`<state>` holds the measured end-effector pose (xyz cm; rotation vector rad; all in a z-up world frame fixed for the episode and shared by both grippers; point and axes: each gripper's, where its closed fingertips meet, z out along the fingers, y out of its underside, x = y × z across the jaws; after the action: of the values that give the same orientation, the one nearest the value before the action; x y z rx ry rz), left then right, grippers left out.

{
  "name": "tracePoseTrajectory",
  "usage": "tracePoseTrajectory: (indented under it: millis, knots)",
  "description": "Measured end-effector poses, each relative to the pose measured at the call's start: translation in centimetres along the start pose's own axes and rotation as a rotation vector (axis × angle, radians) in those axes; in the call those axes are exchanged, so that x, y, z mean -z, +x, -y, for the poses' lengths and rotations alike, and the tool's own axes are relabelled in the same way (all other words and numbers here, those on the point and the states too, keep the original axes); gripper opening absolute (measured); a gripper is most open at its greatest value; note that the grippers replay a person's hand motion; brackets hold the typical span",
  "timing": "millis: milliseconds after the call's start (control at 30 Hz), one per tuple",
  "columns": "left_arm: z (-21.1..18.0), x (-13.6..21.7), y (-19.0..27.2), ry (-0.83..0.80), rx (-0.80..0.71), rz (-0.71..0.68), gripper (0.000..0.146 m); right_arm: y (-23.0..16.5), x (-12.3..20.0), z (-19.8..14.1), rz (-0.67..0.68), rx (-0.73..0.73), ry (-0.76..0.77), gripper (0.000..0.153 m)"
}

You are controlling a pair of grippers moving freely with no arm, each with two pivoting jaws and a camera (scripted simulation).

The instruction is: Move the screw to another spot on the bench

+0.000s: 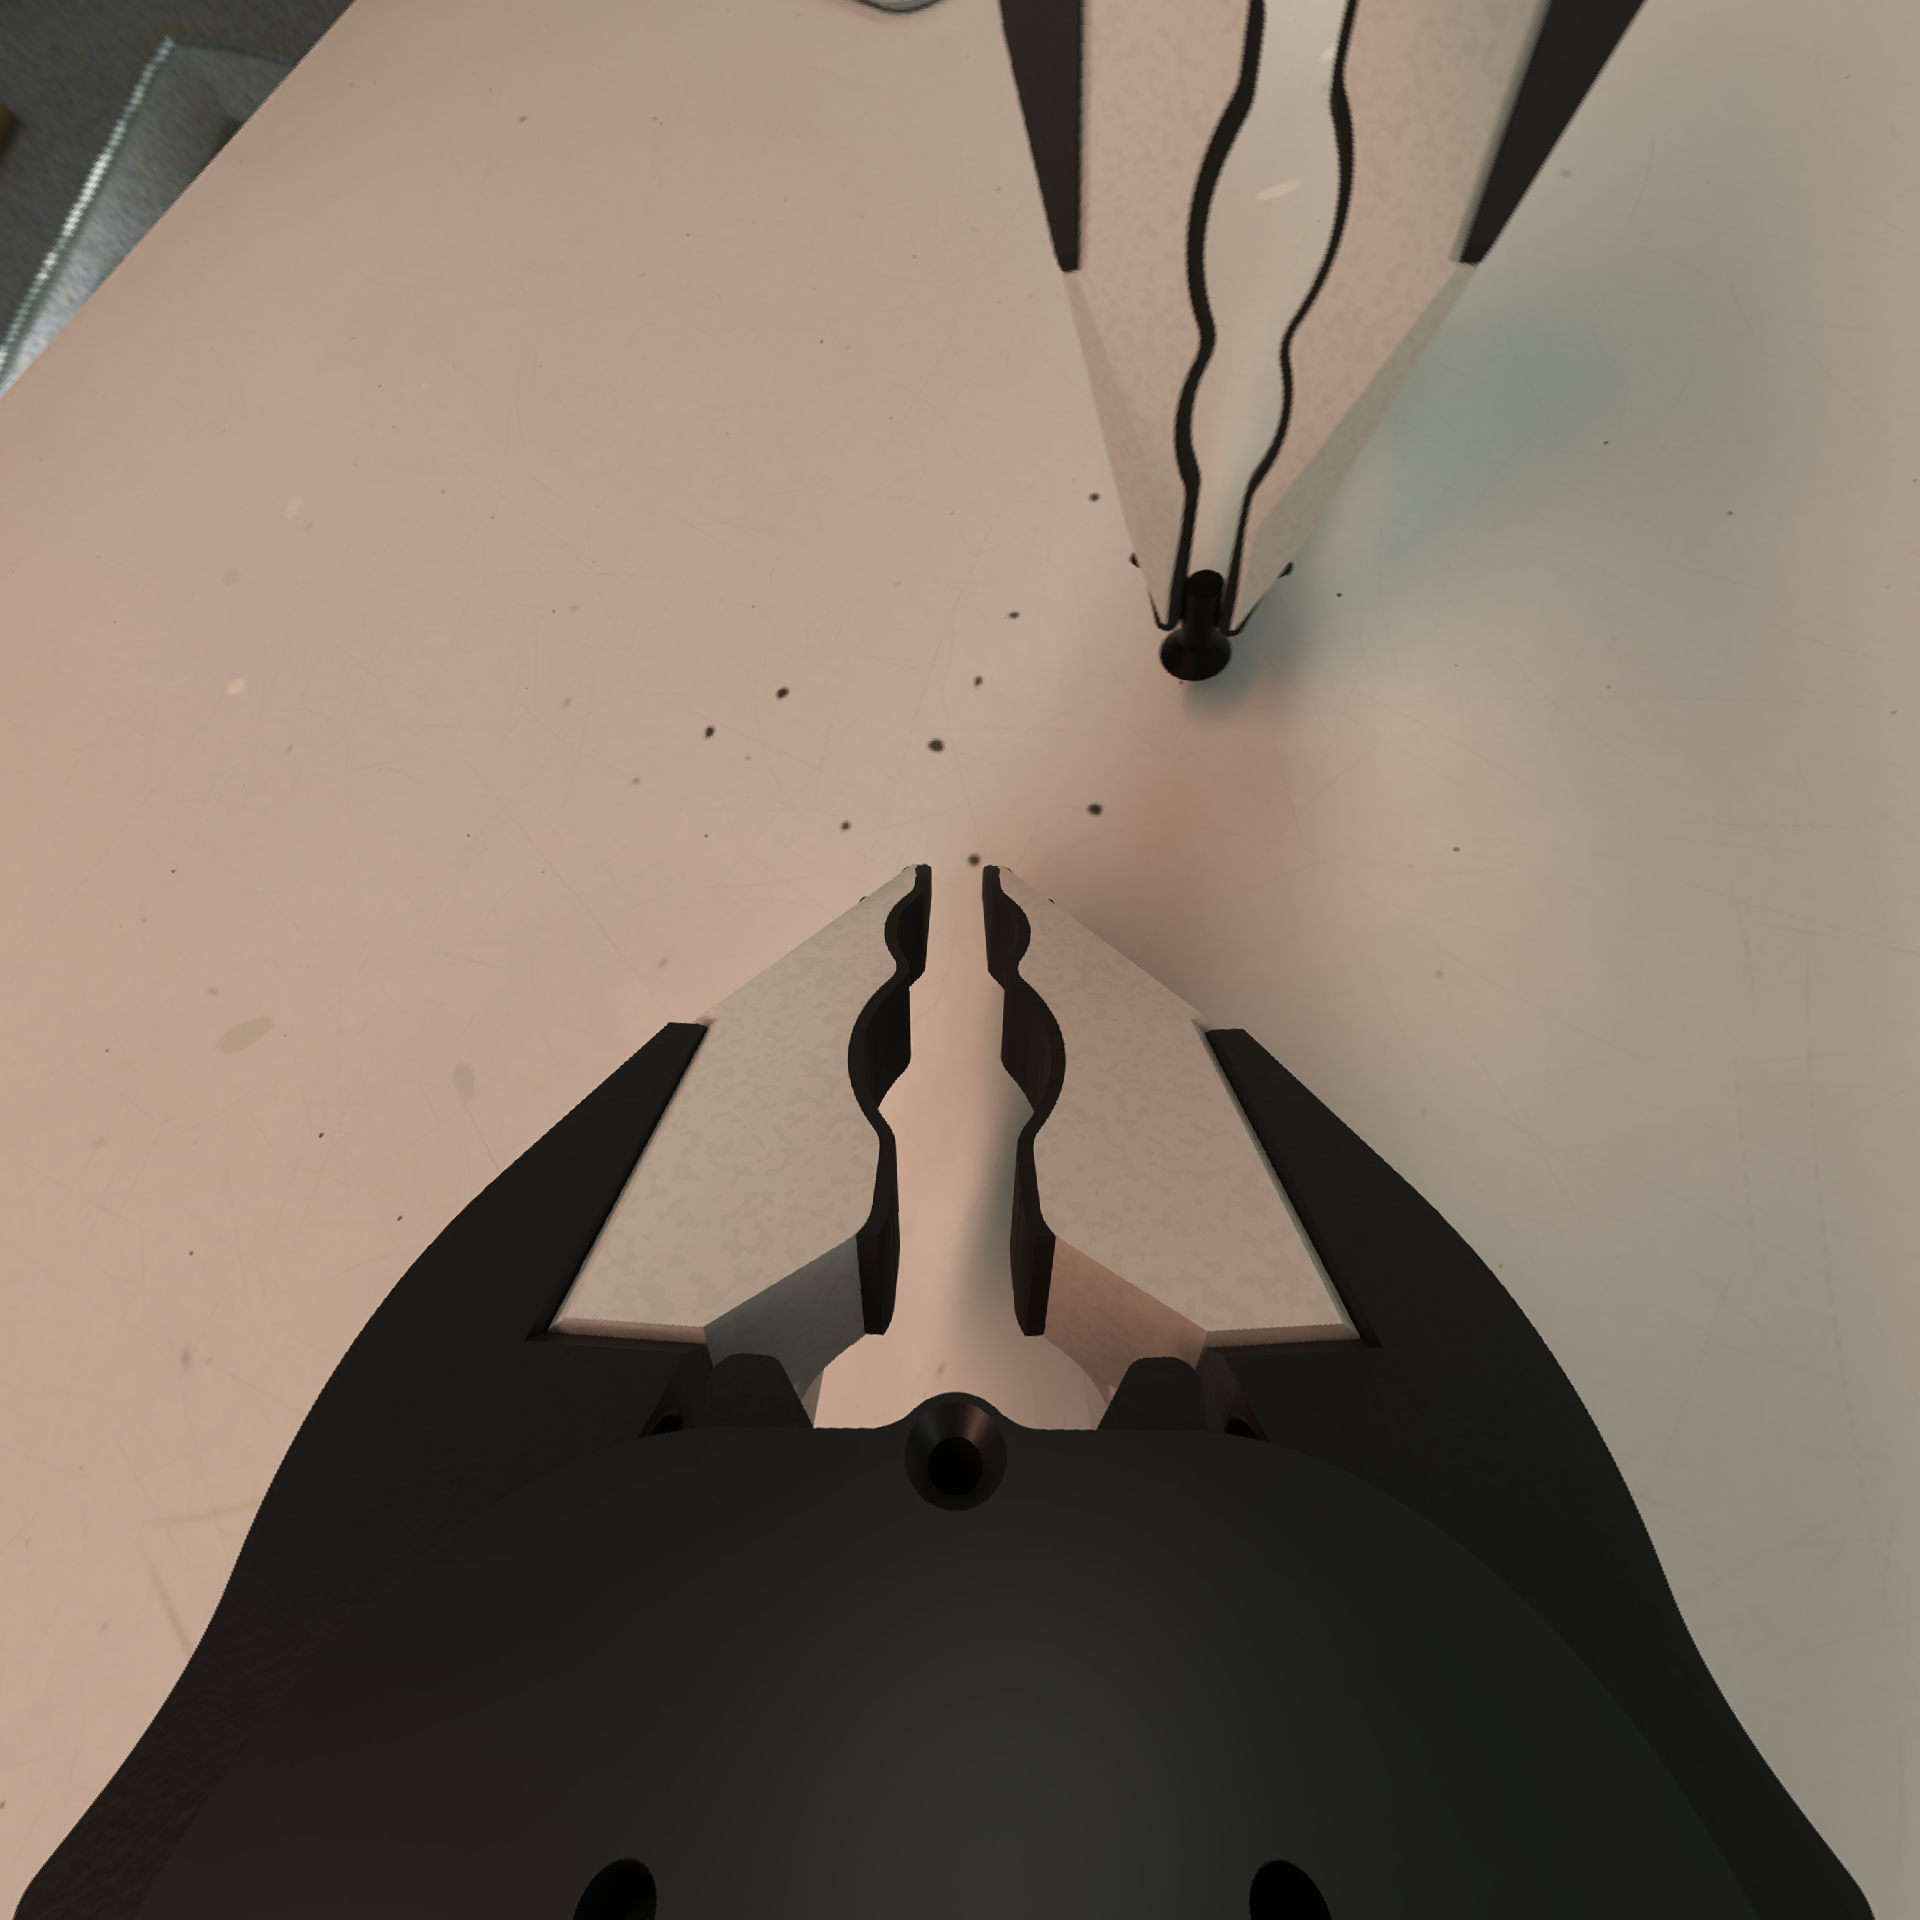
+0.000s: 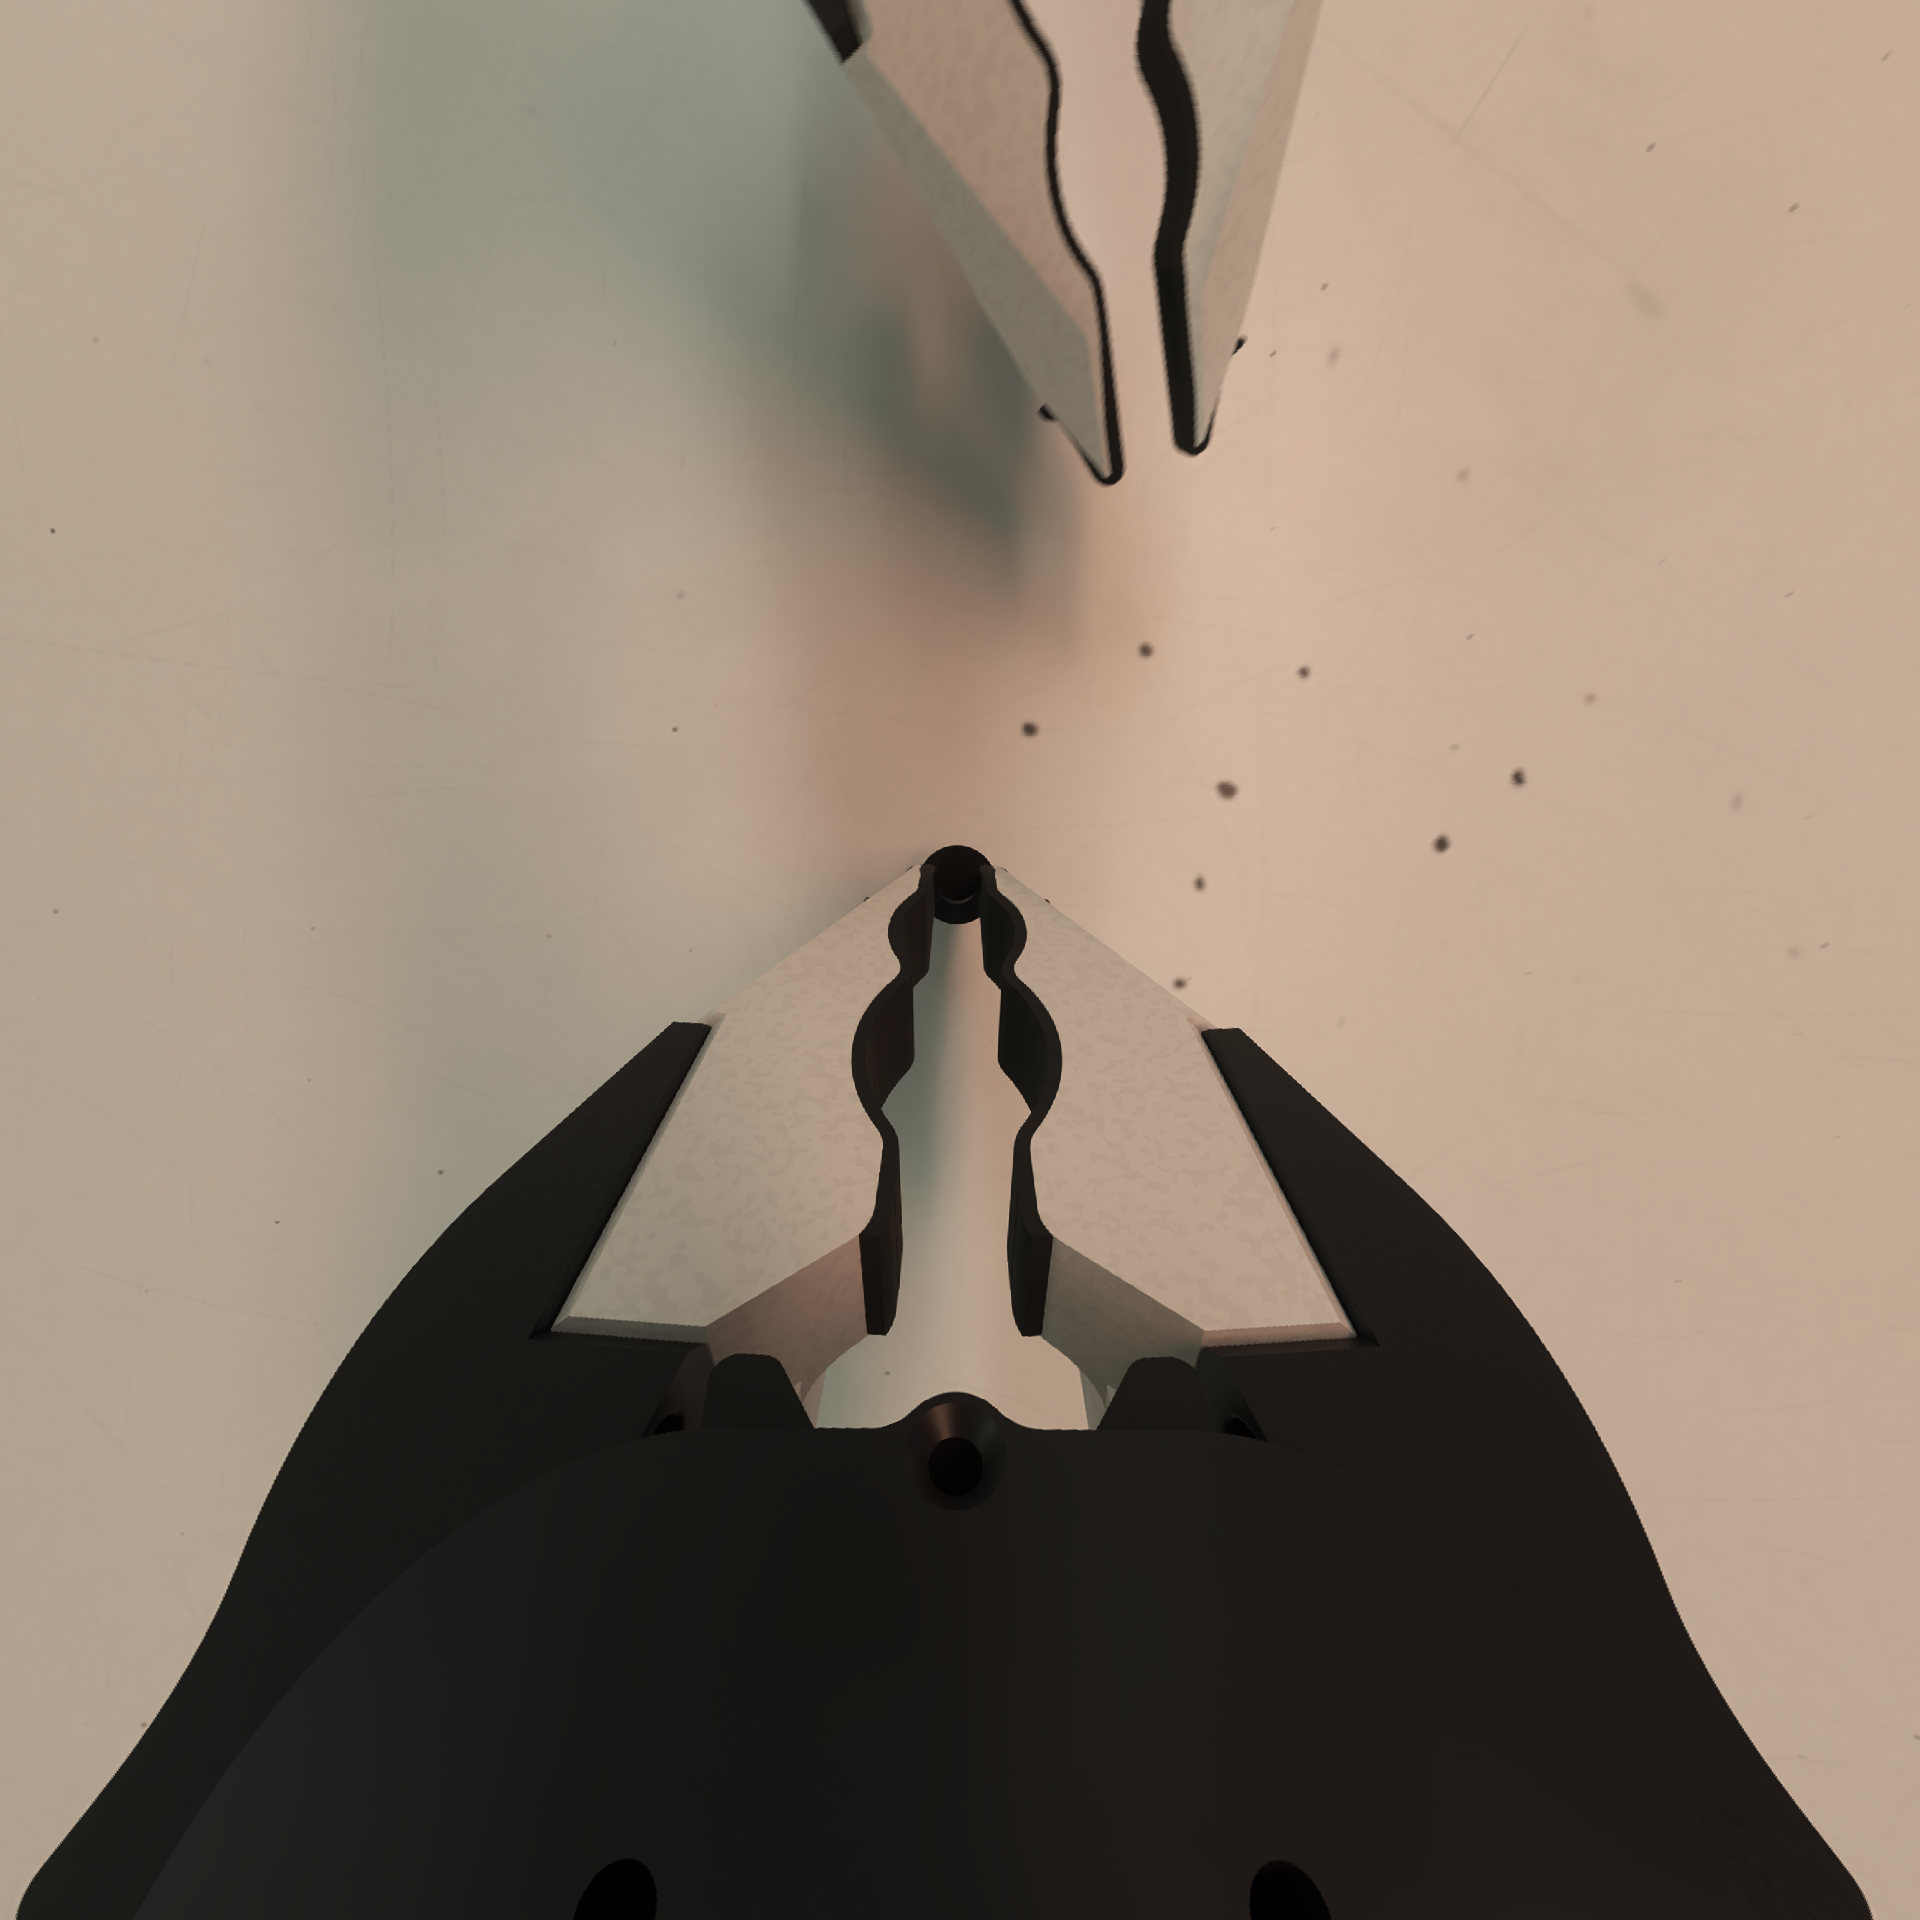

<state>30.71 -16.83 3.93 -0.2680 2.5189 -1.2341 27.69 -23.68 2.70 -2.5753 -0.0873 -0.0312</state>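
Observation:
The small black screw (image 1: 1197, 649) is pinched by its shaft between the tips of my right gripper (image 1: 1205, 613), with its flat head pointing down at the pale bench (image 1: 520, 520). I cannot tell whether the head touches the bench. In the right wrist view the screw (image 2: 956, 864) sits at the very tip of my right gripper (image 2: 956, 888). My left gripper (image 1: 956, 875) is empty, its jaws almost together with a thin gap. It hovers a short way from the screw and also shows in the right wrist view (image 2: 1143, 462).
The bench top carries scattered dark specks (image 1: 935, 745). Its left edge (image 1: 114, 270) runs along the top left of the left wrist view, with a grey floor beyond it. The two grippers point at each other, tips close.

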Motion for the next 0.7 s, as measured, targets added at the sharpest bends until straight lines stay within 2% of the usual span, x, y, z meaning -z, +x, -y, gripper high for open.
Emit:
tracePoseTrajectory:
  millis: [700]
  knots:
    - [0.0, 0.0, 0.02, 0.0, -0.006, 0.002, 0.009, -0.15, -0.69, -1.0, -0.015, -0.035, 0.002, 0.008]
